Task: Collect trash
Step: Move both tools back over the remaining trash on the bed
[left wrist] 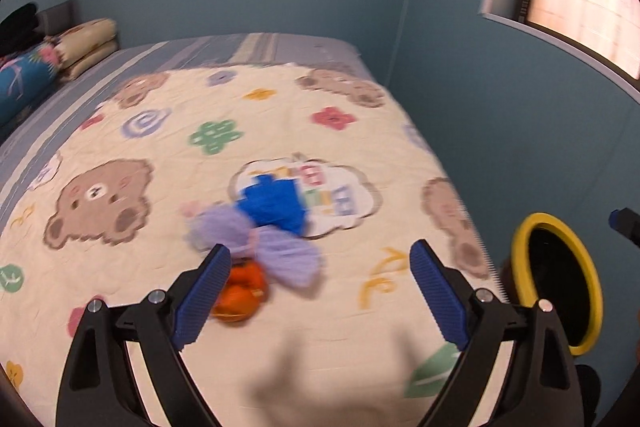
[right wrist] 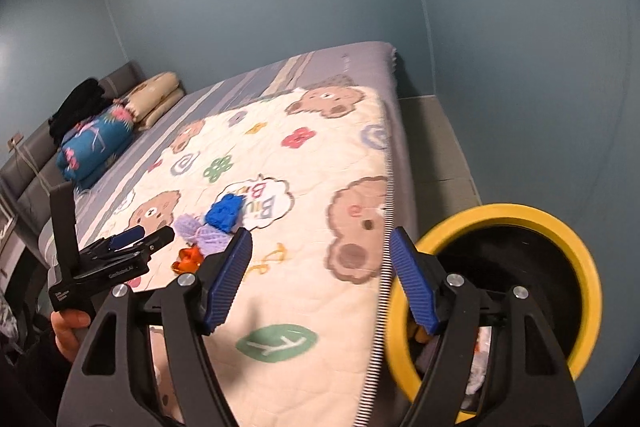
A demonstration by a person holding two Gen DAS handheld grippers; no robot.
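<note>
Trash pile (left wrist: 264,227) (blue, purple, orange scraps) sits on the bed quilt (left wrist: 120,307); left gripper (left wrist: 320,287) and right gripper (right wrist: 320,279) both spread wide, empty, yellow-rimmed bin (right wrist: 576,307) beside the bed

A: What is lying on the bed (left wrist: 120,307)?
B: Crumpled blue scrap (left wrist: 274,205), two lilac wads (left wrist: 256,243) touching it, an orange piece (left wrist: 240,291) beside them.
A: And the bin (right wrist: 496,307)?
B: Yellow-rimmed, black inside, tilting beside the bed's edge.

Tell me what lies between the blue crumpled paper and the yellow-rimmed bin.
Only bare bear-print quilt separates blue crumpled paper from yellow-rimmed bin; right wrist view shows it.
</note>
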